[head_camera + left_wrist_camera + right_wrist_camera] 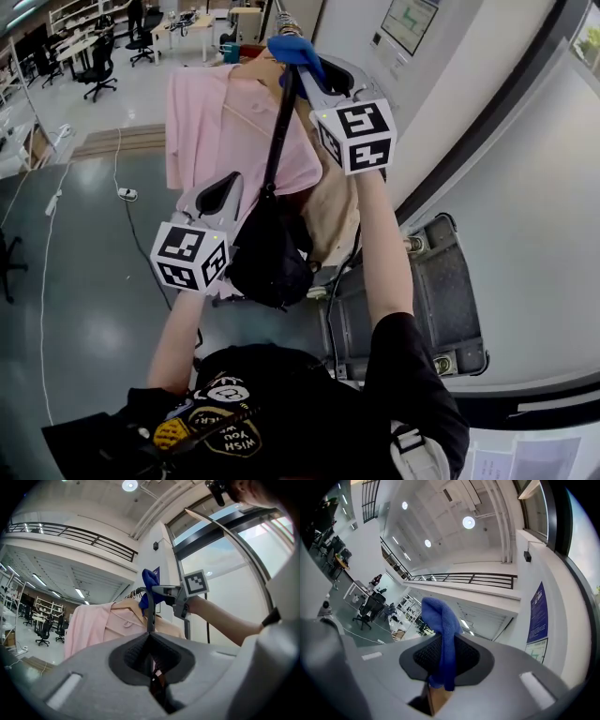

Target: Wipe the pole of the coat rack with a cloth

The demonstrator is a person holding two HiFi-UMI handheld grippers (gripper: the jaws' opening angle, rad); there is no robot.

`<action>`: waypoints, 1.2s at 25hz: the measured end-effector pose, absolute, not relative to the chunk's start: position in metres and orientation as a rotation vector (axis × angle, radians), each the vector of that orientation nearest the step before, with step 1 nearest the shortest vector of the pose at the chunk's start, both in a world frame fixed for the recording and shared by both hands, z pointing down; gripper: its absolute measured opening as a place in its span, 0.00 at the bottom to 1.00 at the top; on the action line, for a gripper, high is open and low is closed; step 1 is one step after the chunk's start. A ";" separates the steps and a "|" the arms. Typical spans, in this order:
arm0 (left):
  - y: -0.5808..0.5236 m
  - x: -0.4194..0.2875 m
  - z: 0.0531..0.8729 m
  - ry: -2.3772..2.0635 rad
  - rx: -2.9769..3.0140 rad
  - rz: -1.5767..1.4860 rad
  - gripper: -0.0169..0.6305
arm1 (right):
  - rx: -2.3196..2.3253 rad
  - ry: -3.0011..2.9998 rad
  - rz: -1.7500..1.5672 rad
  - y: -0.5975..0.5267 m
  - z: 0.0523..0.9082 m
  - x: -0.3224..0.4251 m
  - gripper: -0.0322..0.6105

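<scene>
The coat rack's dark pole (279,131) runs down from the rack's top between the hung clothes. My right gripper (298,67) is shut on a blue cloth (295,49) and holds it against the pole near its top. In the right gripper view the cloth (440,630) hangs folded from the shut jaws of the right gripper (443,665). My left gripper (236,186) sits lower and is shut around the pole (150,606), which rises from the jaws of the left gripper (151,656) to the cloth (149,581) and right gripper (165,591).
A pink shirt (206,122) hangs on the rack's left, a beige garment (333,216) on its right and a black bag (267,258) below. A grey metal platform (431,291) lies by the white wall. A power strip (127,194) and cable lie on the floor.
</scene>
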State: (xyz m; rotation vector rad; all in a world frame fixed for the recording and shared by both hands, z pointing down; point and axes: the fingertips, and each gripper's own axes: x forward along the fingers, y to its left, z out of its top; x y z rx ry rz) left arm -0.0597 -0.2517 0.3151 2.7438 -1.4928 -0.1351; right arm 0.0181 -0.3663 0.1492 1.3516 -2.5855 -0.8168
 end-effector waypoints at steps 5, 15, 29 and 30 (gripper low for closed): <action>-0.255 -0.061 0.315 -1.496 2.741 -0.135 0.03 | 1.371 -2.468 -0.940 -0.329 0.215 0.015 0.16; -0.256 -0.047 0.328 -1.455 2.735 -0.102 0.03 | 1.278 -2.553 -0.629 -0.321 0.356 0.011 0.16; -0.258 -0.058 0.324 -1.510 2.717 -0.102 0.03 | 1.344 -2.631 -0.730 -0.333 0.275 0.021 0.16; -0.258 -0.059 0.323 -1.514 2.717 -0.104 0.03 | 1.367 -2.643 -0.723 -0.336 0.260 0.023 0.16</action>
